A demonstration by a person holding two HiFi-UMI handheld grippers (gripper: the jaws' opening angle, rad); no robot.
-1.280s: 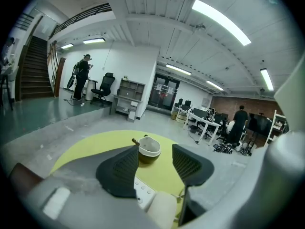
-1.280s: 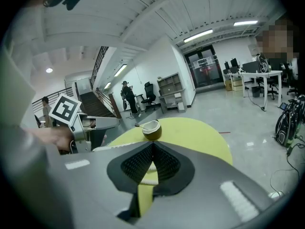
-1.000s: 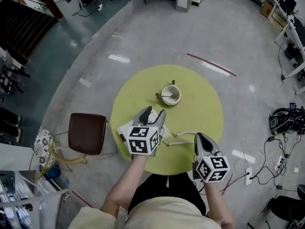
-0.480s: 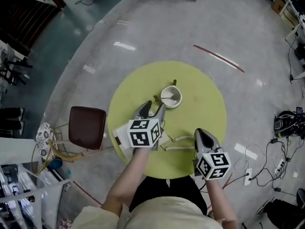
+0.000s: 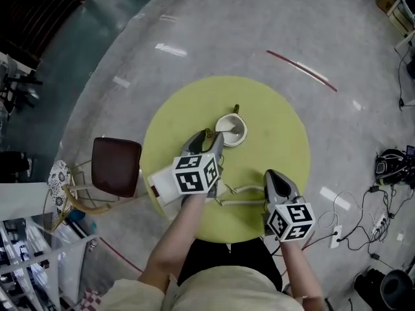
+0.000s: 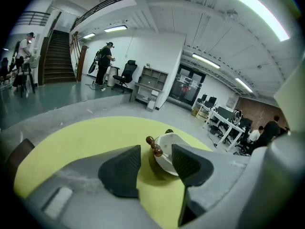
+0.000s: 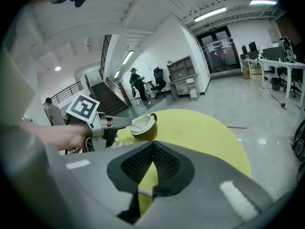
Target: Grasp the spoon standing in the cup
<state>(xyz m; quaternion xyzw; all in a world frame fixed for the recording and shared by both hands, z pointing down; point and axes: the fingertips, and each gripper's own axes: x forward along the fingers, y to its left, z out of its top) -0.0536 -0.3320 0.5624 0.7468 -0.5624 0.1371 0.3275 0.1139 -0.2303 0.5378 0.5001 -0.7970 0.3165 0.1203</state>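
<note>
Well, we find the cup (image 5: pixel 231 129) just past the middle of the round yellow-green table (image 5: pixel 279 135), toward its far edge, with its loop handle turned to that far edge. It is white inside and brownish outside. The spoon (image 6: pixel 156 149) stands in it, leaning over the rim toward the table's left edge, with its dark, knobbed handle end clear of the cup.

Our left gripper (image 5: pixel 209 141) hovers beside the cup, and its jaws are spread (a gap shows on each side of the knob). The spoon's handle end sits between them, and neither pad touches it in the left gripper view.

Our right gripper (image 5: pixel 272 177) sits above the near right edge of the table, well apart from the cup. Its jaws are pressed together with nothing between them.

A white cord (image 5: pixel 237 190) lies on the table between the two grippers. A brown chair (image 5: pixel 117 167) stands just off the table's left edge.
</note>
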